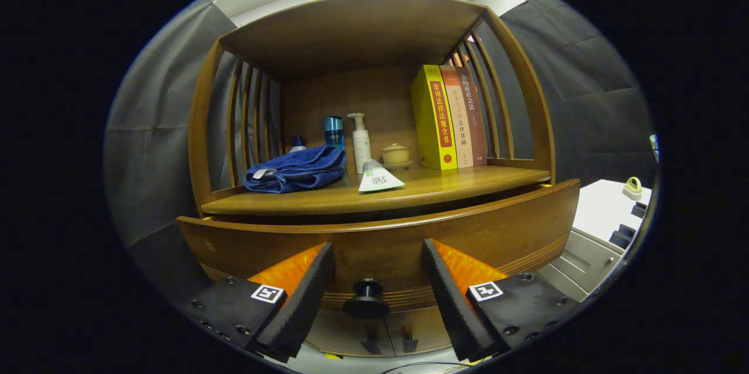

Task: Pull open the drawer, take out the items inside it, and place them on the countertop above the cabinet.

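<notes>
A wooden cabinet has a curved drawer front with a dark round knob low at its middle. The drawer stands pulled out a little, with a dark gap under the countertop. My gripper is open, one finger on each side of the knob, and neither finger touches it. The inside of the drawer is hidden. On the countertop lie a folded blue towel and a white tube.
At the back of the countertop stand a teal bottle, a white pump bottle, a small lidded cup and three upright books. Slatted sides and a top shelf enclose it. A white table stands to the right.
</notes>
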